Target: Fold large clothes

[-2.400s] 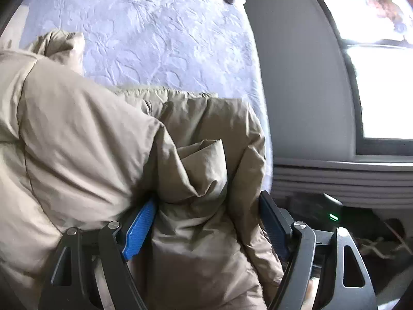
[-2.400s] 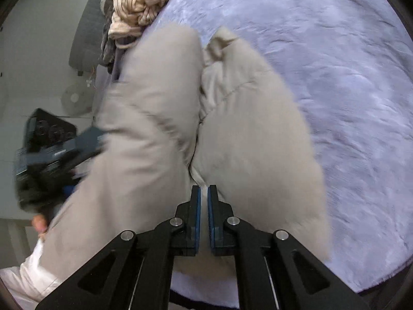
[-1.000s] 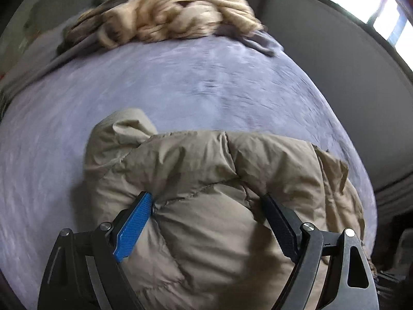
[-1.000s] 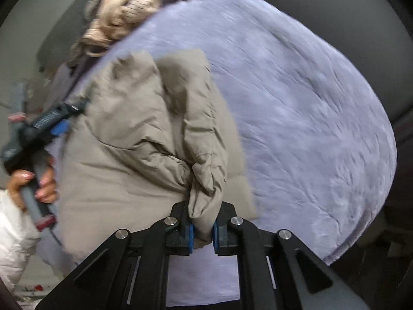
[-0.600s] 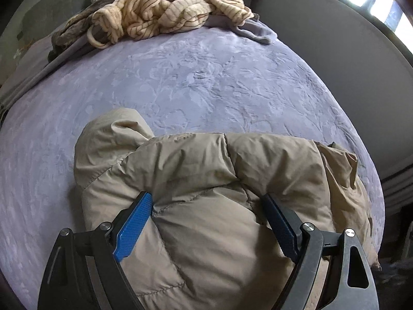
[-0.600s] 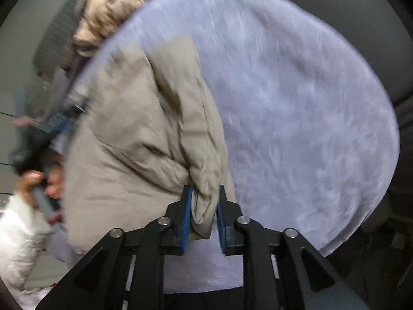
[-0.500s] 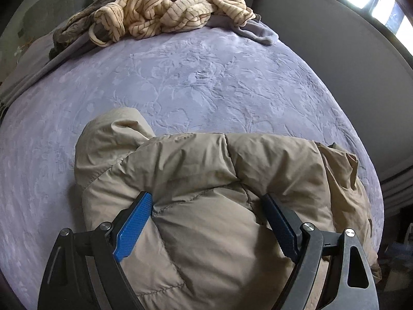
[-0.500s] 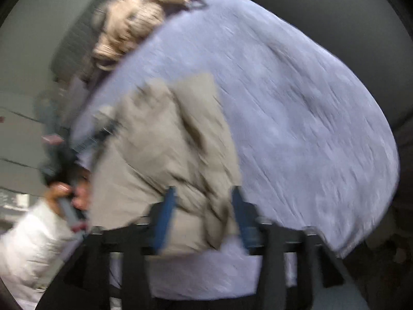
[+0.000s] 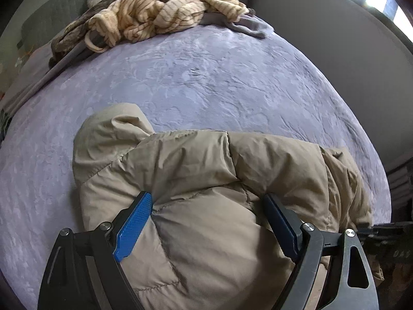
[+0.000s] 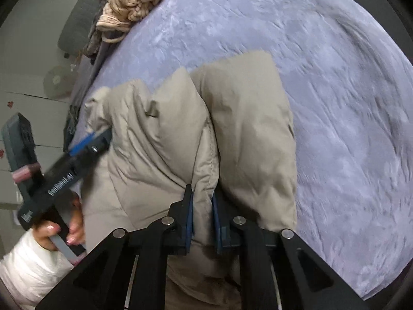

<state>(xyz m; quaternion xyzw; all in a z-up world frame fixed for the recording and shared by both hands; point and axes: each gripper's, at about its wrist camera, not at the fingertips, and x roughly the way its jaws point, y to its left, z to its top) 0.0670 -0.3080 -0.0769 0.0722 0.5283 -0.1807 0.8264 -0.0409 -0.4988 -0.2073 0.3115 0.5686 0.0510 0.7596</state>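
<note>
A tan puffer jacket (image 9: 206, 180) lies bunched on the near part of a lavender bed (image 9: 219, 77), its bulk spread across the bed's near edge. The left gripper (image 9: 206, 222) stands with its jaws wide apart, one blue pad (image 9: 133, 226) pressed against the jacket's left flank and the other dark pad (image 9: 280, 228) against its right, so a thick fold of the jacket fills the gap between them; the jacket's padded mass rises just beyond the tips and a rounded lobe pokes out toward the bed's middle. The right gripper (image 10: 202, 219) has its jaws drawn close on a narrow seam ridge of the jacket (image 10: 206, 142), pinching the cloth between the pads, with one puffy panel bulging on each side of the fingers. In the right wrist view the left gripper (image 10: 85, 142) touches the jacket's far-left side, held by a hand (image 10: 62, 224) in a white sleeve. At the bed's far end sits a heap of cream striped clothes (image 9: 165, 13).
</note>
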